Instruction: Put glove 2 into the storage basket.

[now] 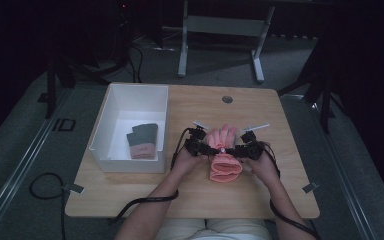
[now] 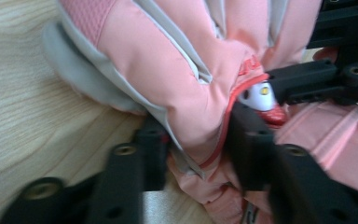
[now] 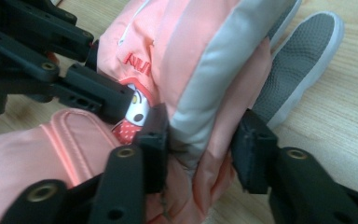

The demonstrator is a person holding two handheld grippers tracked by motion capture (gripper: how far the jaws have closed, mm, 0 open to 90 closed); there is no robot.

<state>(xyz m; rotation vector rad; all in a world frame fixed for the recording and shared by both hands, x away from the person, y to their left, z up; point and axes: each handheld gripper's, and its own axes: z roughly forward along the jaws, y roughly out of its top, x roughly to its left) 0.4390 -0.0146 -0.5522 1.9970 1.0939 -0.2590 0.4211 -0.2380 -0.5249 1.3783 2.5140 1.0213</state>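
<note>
Left tool [image 2: 193, 149] pinching the pink glove [image 2: 177, 70], right tool [image 3: 200, 149] squeezing the same glove, glove lying on the table [image 1: 280, 150]

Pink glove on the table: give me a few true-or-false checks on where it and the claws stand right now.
1. Both claws are closed on the pink glove. True: the left claw and the right claw each pinch its fabric.
2. The white box is to the right of the glove in the high view. False: it sits to the left.
3. The box is empty. False: a folded grey and pink glove lies inside it.
4. The pink glove rests on the wooden table. True.
5. The pink glove has grey trim. True: grey panels show in both gripper views.
</note>
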